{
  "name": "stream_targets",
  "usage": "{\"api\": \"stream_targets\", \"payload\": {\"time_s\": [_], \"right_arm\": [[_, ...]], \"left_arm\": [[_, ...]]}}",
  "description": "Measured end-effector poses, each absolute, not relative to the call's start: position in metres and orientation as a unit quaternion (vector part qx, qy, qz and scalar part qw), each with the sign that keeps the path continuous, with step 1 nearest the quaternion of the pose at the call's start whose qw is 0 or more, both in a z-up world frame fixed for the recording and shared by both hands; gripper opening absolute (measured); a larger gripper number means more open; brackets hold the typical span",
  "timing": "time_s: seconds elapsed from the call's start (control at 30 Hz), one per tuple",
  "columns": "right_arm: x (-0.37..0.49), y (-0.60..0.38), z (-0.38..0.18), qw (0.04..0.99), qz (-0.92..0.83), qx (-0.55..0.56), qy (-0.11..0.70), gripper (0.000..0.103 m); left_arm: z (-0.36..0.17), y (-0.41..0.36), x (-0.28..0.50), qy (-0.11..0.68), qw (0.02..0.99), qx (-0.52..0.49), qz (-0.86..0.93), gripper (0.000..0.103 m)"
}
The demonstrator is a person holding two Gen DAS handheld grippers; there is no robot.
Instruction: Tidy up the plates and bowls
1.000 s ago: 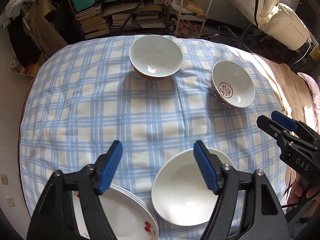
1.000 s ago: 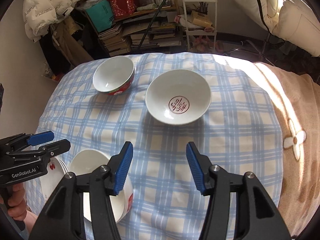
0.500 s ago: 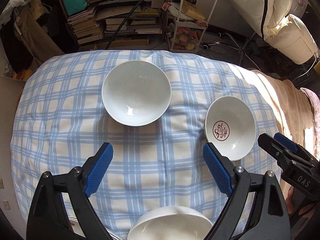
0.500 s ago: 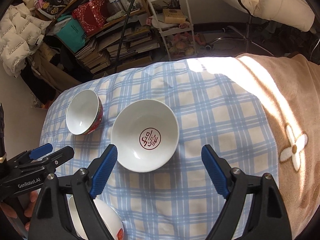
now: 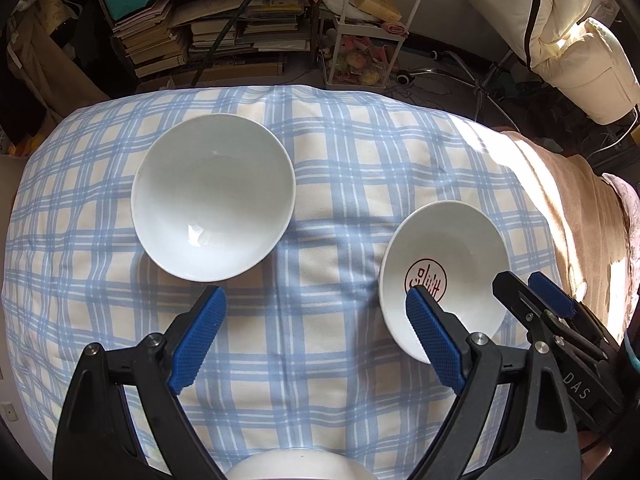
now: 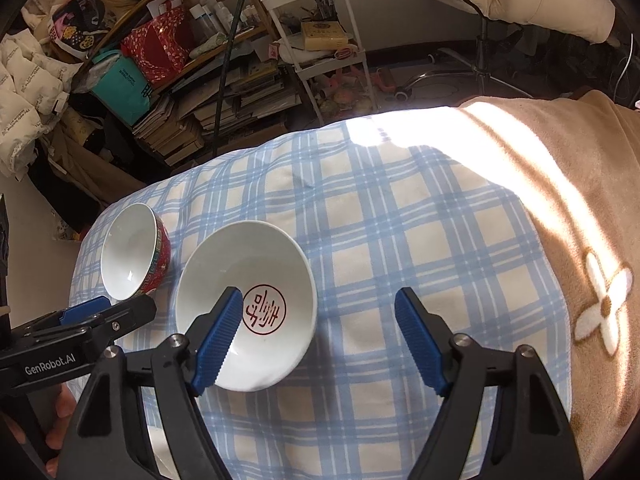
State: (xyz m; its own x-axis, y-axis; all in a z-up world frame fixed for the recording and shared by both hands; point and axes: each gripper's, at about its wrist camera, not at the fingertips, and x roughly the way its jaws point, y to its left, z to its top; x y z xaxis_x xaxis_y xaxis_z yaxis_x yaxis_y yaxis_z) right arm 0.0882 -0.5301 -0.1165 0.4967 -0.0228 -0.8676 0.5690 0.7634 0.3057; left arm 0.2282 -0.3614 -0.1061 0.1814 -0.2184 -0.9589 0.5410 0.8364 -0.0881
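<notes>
- Left gripper (image 5: 316,338): jaws spread, empty. It had advanced from the near bowl (image 5: 298,465) toward the plain white bowl (image 5: 213,197) within the last second.
- Right gripper (image 6: 318,340): jaws spread, empty, now over the near rim of the red-seal bowl (image 6: 245,304).
- Judgement: both are approaching to collect these bowls for stacking.
- Bowls upright, mouths up, apart on the checked cloth (image 5: 320,360); round, so no long axis.

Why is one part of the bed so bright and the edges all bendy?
Right wrist view: sunlight washes out the plaid cover and brown blanket. Left wrist view: the same glare at the right; the stamped bowl stays shaded. Both views: the fisheye lens curves the edges.
</notes>
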Motion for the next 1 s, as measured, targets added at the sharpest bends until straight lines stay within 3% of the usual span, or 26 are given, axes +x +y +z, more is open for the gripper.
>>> {"api": "stream_targets", "payload": {"time_s": [0.17,0.23,0.37,0.63,0.8,1.0], "right_arm": [[0.089,-0.533,-0.129,0.812,-0.174,0.297,0.472,0.080],[0.090,-0.534,-0.134,0.809,-0.169,0.307,0.472,0.071],[0.095,-0.537,-0.142,0.805,-0.157,0.319,0.475,0.060],[0.101,-0.542,-0.156,0.793,-0.138,0.333,0.491,0.023],[0.103,-0.542,-0.157,0.792,-0.130,0.342,0.488,0.017],[0.106,-0.537,-0.156,0.795,-0.116,0.341,0.488,0.013]], "left_arm": [[-0.112,-0.371,0.228,0.589,0.755,0.141,-0.252,0.090],[-0.114,-0.375,0.228,0.591,0.753,0.140,-0.253,0.086],[-0.120,-0.384,0.226,0.597,0.746,0.148,-0.257,0.071],[-0.136,-0.387,0.226,0.616,0.732,0.114,-0.267,0.032],[-0.149,-0.385,0.227,0.635,0.718,0.082,-0.272,0.016],[-0.148,-0.384,0.224,0.634,0.718,0.074,-0.279,0.008]]}}
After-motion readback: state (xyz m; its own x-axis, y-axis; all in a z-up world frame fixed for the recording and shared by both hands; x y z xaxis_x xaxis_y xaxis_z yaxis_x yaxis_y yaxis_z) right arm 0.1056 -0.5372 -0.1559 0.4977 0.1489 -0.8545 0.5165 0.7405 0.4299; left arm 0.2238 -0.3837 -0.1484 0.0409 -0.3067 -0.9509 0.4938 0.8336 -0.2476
